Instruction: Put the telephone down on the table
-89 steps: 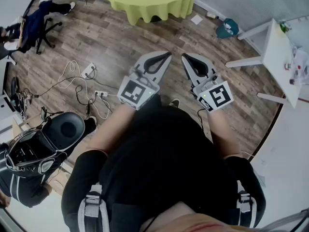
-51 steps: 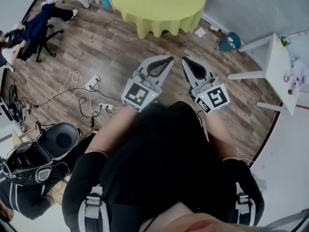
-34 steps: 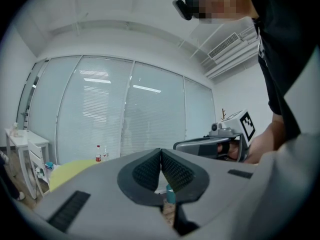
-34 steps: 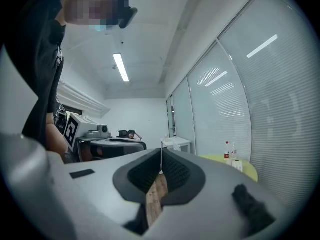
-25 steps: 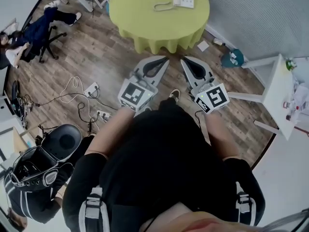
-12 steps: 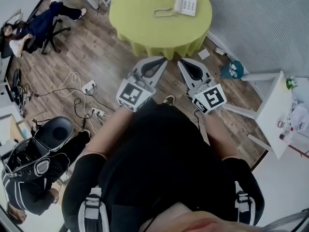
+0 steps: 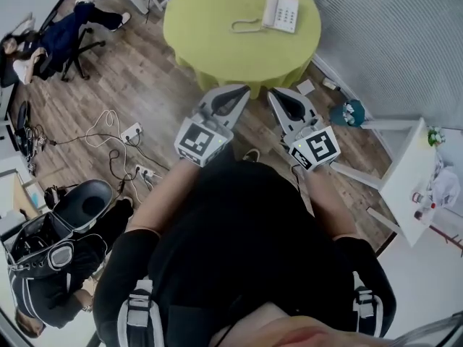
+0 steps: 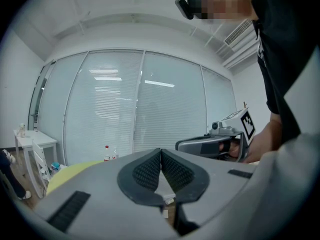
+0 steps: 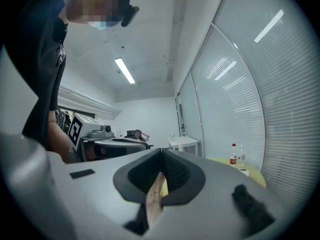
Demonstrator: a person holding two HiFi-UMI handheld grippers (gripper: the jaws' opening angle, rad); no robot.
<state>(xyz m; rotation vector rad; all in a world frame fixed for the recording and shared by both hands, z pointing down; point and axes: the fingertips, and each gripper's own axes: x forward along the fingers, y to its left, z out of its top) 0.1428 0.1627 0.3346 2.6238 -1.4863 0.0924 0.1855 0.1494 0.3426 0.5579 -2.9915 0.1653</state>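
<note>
The phone [image 7: 283, 11] sits on the green table [image 7: 210, 35], near its far side. The left gripper [image 7: 242, 90] and right gripper [image 7: 273, 92] are side by side, short of the table. Both have their jaws pressed together, holding nothing.

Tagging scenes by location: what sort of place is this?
Probably an office or lab room: wall-wide blinds, a round table with a desk phone, and power strips with loose cables on the wood floor.

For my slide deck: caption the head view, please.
Left tool and right tool, shut and empty, short of the green table bearing a telephone.
</note>
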